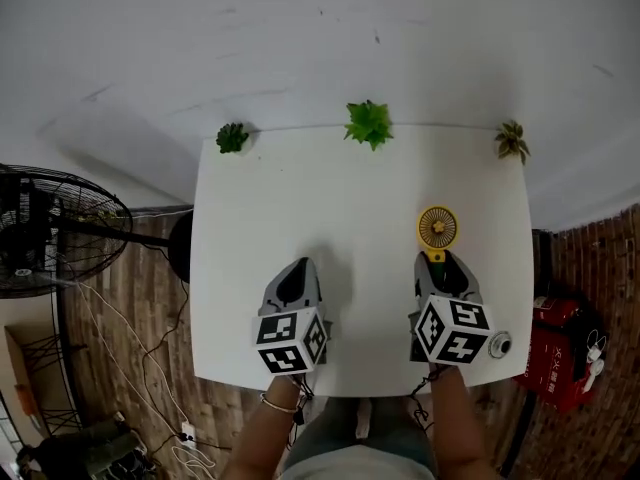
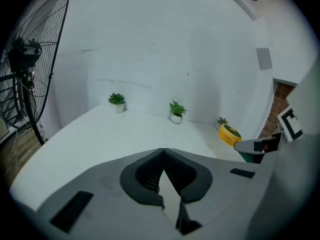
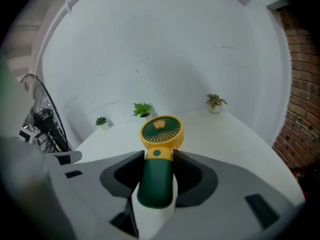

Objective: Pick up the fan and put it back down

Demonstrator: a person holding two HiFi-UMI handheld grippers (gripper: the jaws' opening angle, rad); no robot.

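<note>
Grasping step: the right gripper [image 3: 159, 159] clamps the small yellow-and-green plastic fan [image 3: 161, 131] by its handle, head toward 12 o'clock. The left gripper [image 2: 163, 152], at its 9 o'clock, is clenched on nothing. Next, I judge, comes a level lift.

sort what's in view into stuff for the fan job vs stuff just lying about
For the job:
- small yellow-and-green handheld fan
- right gripper, shut on its green handle
- white table

Lying about:
- three small potted plants at the far edge
- big black pedestal fan on the floor
- left gripper, shut, empty
</note>
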